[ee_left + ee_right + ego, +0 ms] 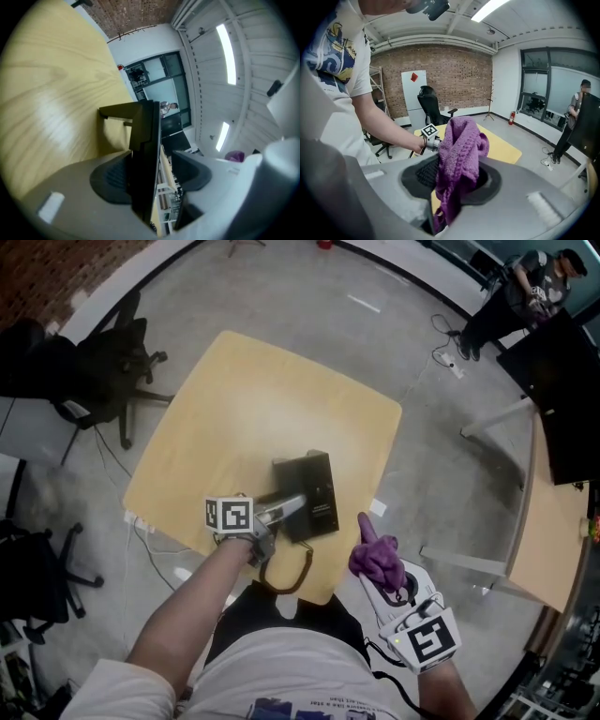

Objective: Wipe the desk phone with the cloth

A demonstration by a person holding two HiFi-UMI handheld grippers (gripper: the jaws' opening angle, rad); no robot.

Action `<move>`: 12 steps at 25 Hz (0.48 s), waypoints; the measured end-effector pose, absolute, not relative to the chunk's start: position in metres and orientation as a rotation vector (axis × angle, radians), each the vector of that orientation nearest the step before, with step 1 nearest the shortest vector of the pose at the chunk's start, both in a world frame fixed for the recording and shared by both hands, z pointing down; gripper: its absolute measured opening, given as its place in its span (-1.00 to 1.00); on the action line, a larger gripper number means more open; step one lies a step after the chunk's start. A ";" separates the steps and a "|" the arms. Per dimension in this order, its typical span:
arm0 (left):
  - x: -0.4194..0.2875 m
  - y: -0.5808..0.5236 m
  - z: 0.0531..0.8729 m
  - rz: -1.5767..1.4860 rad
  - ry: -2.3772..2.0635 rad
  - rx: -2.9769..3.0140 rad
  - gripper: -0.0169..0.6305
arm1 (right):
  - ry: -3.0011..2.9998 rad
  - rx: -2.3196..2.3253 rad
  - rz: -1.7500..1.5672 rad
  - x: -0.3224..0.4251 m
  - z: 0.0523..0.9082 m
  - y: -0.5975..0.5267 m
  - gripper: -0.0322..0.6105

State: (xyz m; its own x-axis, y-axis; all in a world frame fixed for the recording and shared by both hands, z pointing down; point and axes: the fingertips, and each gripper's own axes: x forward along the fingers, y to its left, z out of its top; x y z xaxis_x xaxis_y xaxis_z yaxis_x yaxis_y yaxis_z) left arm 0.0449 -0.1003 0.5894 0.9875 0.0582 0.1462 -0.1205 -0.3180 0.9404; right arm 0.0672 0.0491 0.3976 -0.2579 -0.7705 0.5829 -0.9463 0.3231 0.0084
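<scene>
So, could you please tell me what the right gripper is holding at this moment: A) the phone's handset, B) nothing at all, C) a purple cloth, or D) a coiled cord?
C: the right gripper view shows a purple cloth bunched between the closed jaws of the right gripper, apart from the desk phone.

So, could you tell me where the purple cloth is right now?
In the head view the purple cloth is at lower right, pinched in the right gripper, just off the near edge of the table, right of the desk phone.
</scene>
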 end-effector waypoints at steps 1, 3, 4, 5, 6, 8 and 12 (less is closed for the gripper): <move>0.048 -0.100 0.589 0.177 -0.033 1.870 -0.10 | -2.103 1.506 0.485 0.072 0.399 0.049 -0.57; 0.051 -0.099 0.590 0.193 -0.013 1.836 -0.10 | -2.103 1.493 0.504 0.080 0.401 0.051 -0.57; 0.053 -0.097 0.592 0.220 -0.001 1.830 -0.11 | -2.106 1.486 0.513 0.083 0.402 0.051 -0.57; 0.056 -0.095 0.593 0.262 0.009 1.836 -0.11 | -2.111 1.479 0.519 0.086 0.402 0.051 -0.57; 0.058 -0.094 0.595 0.306 0.014 1.846 -0.13 | -2.119 1.472 0.521 0.089 0.402 0.049 -0.57; 0.059 -0.093 0.598 0.361 0.015 1.846 -0.26 | -2.136 1.456 0.525 0.092 0.403 0.047 -0.57; 0.058 -0.093 0.598 0.381 0.044 1.866 -0.32 | -2.158 1.415 0.533 0.102 0.407 0.045 -0.57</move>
State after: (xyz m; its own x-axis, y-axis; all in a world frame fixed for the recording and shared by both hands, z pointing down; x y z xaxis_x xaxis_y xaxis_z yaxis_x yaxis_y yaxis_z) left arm 0.0583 -0.0933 0.5976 0.9461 0.2190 0.2386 -0.1592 -0.3270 0.9315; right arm 0.1025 0.0449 0.4068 -0.3339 -0.7261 0.6010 -0.9224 0.3829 -0.0500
